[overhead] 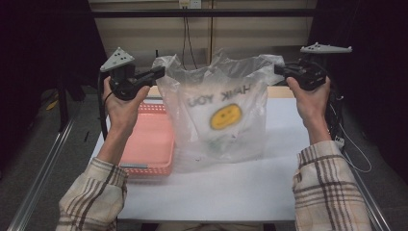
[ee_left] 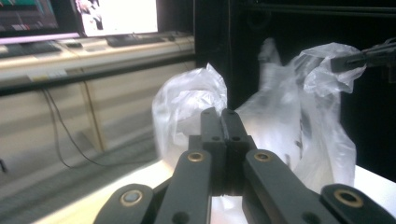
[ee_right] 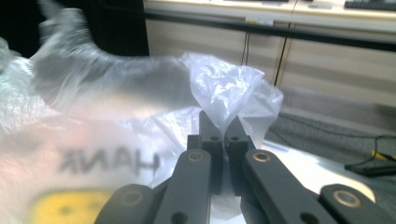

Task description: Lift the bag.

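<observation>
As mirrored, "THANK YOU" bag.

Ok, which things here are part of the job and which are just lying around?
In use:
bag
left tongs, shut on the bag
right tongs, shut on the bag

Lying about:
pink basket
table

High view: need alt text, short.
A person holds a clear plastic bag with a yellow smiley face up over a white table, the left gripper and right gripper each shut on a top corner. A pink basket sits on the table at the bag's left.
</observation>
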`<act>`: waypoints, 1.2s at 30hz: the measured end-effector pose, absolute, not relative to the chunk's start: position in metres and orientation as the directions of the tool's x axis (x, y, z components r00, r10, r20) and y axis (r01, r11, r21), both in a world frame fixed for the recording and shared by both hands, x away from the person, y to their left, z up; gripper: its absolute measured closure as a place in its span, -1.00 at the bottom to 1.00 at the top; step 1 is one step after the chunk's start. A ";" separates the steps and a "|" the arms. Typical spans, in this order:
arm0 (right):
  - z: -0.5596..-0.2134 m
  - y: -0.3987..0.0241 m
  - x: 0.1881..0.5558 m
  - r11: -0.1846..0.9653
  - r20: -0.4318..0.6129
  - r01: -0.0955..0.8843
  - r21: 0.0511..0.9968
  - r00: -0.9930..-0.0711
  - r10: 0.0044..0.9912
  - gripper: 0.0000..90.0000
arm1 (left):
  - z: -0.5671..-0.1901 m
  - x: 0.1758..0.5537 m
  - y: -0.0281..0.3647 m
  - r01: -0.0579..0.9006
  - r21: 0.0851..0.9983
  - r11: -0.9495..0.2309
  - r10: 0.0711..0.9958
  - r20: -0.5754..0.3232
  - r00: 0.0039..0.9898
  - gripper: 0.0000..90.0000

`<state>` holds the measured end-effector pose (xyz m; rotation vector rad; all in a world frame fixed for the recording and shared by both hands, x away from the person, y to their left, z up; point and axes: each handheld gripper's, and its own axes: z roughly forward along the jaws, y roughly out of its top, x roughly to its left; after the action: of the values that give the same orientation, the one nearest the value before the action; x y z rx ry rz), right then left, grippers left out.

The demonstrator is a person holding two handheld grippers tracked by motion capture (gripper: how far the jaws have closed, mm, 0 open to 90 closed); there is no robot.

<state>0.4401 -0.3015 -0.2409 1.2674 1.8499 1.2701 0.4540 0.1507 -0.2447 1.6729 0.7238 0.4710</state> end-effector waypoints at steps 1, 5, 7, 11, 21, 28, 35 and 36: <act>-0.247 -0.301 0.442 0.110 0.061 0.394 0.913 -0.398 0.915 1.00 | -0.251 0.457 0.150 0.225 0.967 -0.116 0.685 -0.086 0.723 1.00; -0.269 -0.299 0.446 0.116 0.074 0.430 0.896 -0.401 0.913 1.00 | -0.270 0.467 0.149 0.271 0.955 -0.118 0.686 -0.120 0.718 1.00; -0.277 -0.300 0.448 0.125 0.072 0.445 0.887 -0.399 0.914 1.00 | -0.274 0.468 0.146 0.281 0.951 -0.126 0.685 -0.121 0.719 1.00; -0.289 -0.304 0.453 0.132 0.066 0.472 0.872 -0.380 0.922 0.99 | -0.279 0.469 0.141 0.289 0.948 -0.130 0.686 -0.125 0.717 1.00; -0.297 -0.322 0.459 0.076 0.102 0.473 0.878 -0.340 0.935 0.91 | -0.288 0.471 0.138 0.305 0.942 -0.140 0.686 -0.130 0.716 1.00; -0.295 -0.310 0.453 0.058 0.126 0.453 0.890 -0.365 0.922 0.19 | -0.285 0.466 0.138 0.304 0.943 -0.138 0.680 -0.133 0.721 0.88; -0.287 -0.307 0.441 0.066 0.114 0.438 0.896 -0.372 0.921 -0.34 | -0.279 0.462 0.140 0.305 0.943 -0.132 0.697 -0.130 0.706 0.54; -0.286 -0.307 0.439 0.067 0.110 0.438 0.897 -0.368 0.923 -0.42 | -0.279 0.463 0.141 0.310 0.942 -0.126 0.703 -0.136 0.698 0.34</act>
<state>0.4390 -0.3073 -0.2864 1.3498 1.8490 1.2649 0.4625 0.1405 -0.2792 1.7180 0.8169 0.4106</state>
